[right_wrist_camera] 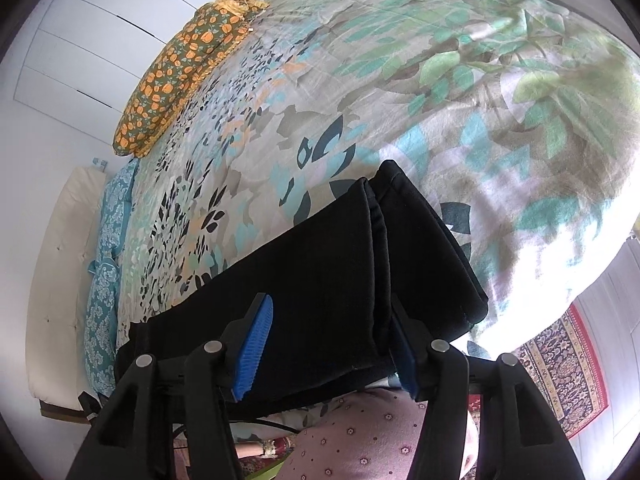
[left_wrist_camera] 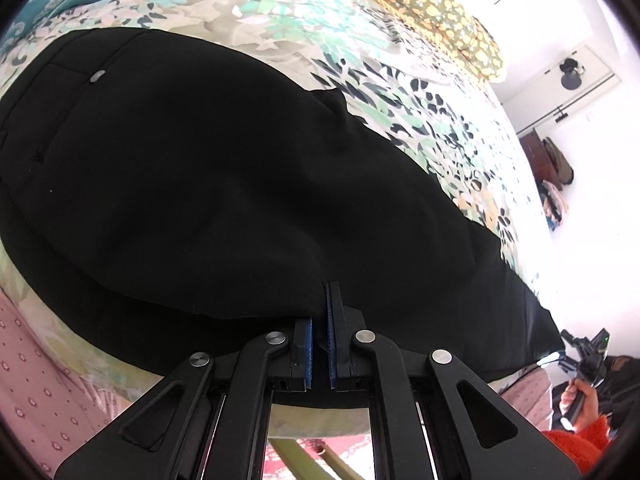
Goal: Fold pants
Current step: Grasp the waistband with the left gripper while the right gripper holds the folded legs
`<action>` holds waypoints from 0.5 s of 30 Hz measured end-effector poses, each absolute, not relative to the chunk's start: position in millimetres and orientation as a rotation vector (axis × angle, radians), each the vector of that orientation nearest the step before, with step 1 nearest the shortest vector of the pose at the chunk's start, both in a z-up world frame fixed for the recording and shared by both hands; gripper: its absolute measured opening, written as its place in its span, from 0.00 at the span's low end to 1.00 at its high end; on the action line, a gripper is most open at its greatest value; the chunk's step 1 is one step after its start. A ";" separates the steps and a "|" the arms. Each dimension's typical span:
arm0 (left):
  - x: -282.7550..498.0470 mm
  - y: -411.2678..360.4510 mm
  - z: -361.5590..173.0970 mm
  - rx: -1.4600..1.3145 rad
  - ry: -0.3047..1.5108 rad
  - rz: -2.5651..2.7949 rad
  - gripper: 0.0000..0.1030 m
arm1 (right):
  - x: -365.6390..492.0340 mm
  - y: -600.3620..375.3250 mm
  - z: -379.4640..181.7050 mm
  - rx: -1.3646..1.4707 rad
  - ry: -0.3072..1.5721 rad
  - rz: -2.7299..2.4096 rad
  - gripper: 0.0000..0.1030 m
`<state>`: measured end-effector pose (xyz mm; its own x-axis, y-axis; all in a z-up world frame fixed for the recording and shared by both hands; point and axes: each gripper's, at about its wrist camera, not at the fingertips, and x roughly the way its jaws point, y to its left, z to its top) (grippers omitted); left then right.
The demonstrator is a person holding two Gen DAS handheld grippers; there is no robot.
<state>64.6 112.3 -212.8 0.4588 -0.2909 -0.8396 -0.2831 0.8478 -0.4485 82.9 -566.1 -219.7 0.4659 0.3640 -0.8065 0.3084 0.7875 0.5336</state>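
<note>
Black pants (left_wrist_camera: 208, 184) lie across a floral bedspread (left_wrist_camera: 360, 52), the waist with a small metal button (left_wrist_camera: 97, 76) at the upper left. My left gripper (left_wrist_camera: 326, 294) is shut on the near folded edge of the cloth, which bunches over its left finger. In the right wrist view the doubled leg ends (right_wrist_camera: 360, 248) rest on the bedspread (right_wrist_camera: 480, 100) near the bed's edge. My right gripper (right_wrist_camera: 328, 304) stands open astride the leg, with the cloth between its blue pads (right_wrist_camera: 254, 346) and not pinched.
An orange-flowered pillow (left_wrist_camera: 424, 8) (right_wrist_camera: 180, 76) lies at the far side of the bed. A teal patterned cloth (right_wrist_camera: 104, 272) and a white cushion (right_wrist_camera: 60, 272) are at the left. A pink sheet (right_wrist_camera: 360, 444) hangs below, with a rug (right_wrist_camera: 560, 380) on the floor. A hand (left_wrist_camera: 580, 398) in an orange sleeve shows at the lower right.
</note>
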 end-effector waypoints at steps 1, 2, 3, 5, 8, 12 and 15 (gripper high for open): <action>65.1 111.5 -213.1 -0.587 1.117 -0.005 0.03 | 85.3 -561.6 -218.0 0.642 1.133 0.022 0.12; 65.9 111.3 -212.8 -0.586 1.119 -0.008 0.03 | 86.9 -557.5 -215.5 0.583 1.144 0.009 0.12; 66.7 109.8 -212.4 -0.586 1.118 -0.012 0.03 | 87.7 -554.1 -212.2 0.530 1.147 -0.004 0.11; 65.5 105.2 -204.8 -0.583 1.105 -0.036 0.03 | 85.3 -552.2 -201.6 0.420 1.114 -0.054 0.11; 61.9 92.1 -197.9 -0.546 1.101 -0.079 0.03 | 83.2 -554.3 -201.7 0.296 1.096 -0.125 0.11; 66.4 81.8 -214.0 -0.509 1.189 -0.075 0.03 | 87.0 -560.4 -227.4 0.275 1.170 -0.162 0.11; 65.8 82.6 -215.1 -0.513 1.209 -0.078 0.03 | 85.7 -562.9 -232.9 0.287 1.165 -0.182 0.11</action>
